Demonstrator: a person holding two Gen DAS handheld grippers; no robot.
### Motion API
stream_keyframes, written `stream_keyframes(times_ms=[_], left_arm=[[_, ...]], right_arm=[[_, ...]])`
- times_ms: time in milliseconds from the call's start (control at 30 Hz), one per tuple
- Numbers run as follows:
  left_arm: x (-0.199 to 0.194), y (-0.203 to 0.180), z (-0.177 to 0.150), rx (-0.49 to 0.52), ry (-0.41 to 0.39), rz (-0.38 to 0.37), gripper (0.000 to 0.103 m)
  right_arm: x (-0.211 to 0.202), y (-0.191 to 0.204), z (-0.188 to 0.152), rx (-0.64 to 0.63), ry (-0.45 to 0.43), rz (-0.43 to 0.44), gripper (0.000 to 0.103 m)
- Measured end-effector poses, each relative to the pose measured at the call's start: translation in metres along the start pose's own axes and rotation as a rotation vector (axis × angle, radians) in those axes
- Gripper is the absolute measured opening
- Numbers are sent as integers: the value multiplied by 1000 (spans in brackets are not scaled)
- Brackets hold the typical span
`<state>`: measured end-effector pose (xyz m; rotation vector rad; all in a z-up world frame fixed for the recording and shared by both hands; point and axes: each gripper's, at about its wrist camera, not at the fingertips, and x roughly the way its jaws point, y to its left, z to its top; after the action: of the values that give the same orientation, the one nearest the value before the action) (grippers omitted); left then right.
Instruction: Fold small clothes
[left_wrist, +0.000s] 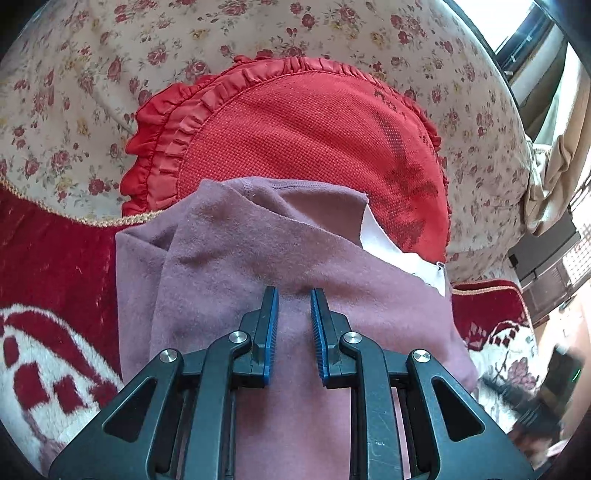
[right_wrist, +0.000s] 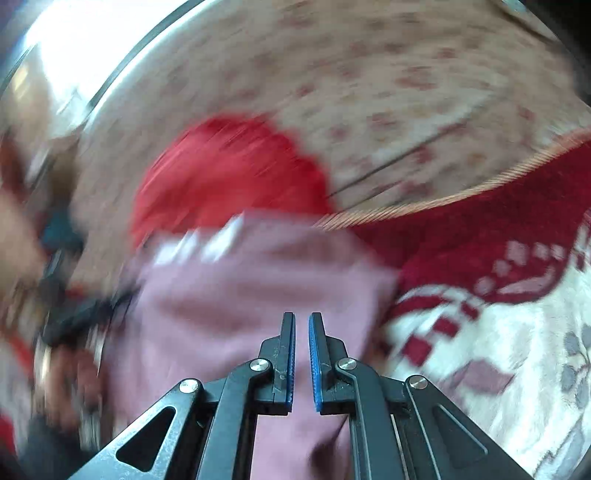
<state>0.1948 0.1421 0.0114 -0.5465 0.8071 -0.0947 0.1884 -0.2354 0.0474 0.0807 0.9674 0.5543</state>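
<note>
A small mauve garment (left_wrist: 258, 251) lies partly folded on a red and white blanket, with a white lining patch showing at its far right edge. My left gripper (left_wrist: 294, 295) is above its middle, jaws a little apart with cloth between the blue pads, seemingly pinching a ridge of it. In the right wrist view, which is motion-blurred, the same mauve garment (right_wrist: 240, 288) lies under my right gripper (right_wrist: 301, 319). Its jaws are nearly closed with a thin gap, and I cannot tell whether they hold cloth.
A red frilled round cushion (left_wrist: 295, 129) leans against a floral sofa back (left_wrist: 92, 74) just behind the garment. The red and white blanket (left_wrist: 44, 332) spreads on both sides. The other gripper (left_wrist: 535, 398) shows blurred at the lower right of the left wrist view.
</note>
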Motion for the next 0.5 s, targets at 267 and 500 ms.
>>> stream_keyframes(times_ms=[267,500], left_arm=[[-11,4,-7,-20,3,-22,17],[-30,-6,-28,39,35,13,17]], right_arm=[[14,-19,-19,43,47,-163,2],[11,21,-56,-91,141,-255,8]])
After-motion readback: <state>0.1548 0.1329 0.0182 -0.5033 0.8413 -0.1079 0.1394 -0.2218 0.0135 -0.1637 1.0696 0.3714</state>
